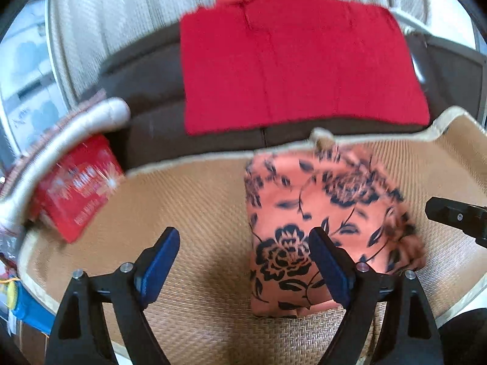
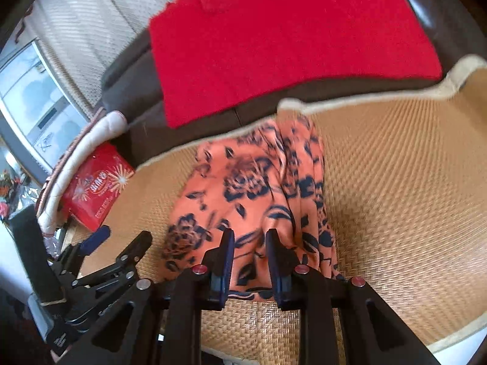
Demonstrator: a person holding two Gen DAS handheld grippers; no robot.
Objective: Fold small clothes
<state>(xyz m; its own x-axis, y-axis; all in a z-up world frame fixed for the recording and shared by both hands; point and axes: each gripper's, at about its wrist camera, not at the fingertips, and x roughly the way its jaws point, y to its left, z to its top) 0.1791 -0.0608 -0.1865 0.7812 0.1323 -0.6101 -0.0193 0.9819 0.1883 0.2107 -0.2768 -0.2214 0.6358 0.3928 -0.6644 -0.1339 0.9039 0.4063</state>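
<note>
The orange cloth printed with dark navy roses lies folded into a rough rectangle on the tan woven rattan mat with a pale cream border, its far end touching the mat's far edge. In the right wrist view the same cloth shows lengthwise pleats along its right side.

The left gripper has its blue-padded fingers spread wide and holds nothing; its right finger stands over the cloth's near left part, its left finger over bare mat. The right gripper sits at the cloth's near end with its fingers set narrowly apart and fabric showing in the gap between them; whether the pads actually pinch it cannot be told.

Beyond the mat's far edge, a bright red flat-laid garment covers a dark brown cushion. At the mat's far left corner a red printed box leans beside a cream quilted roll.
</note>
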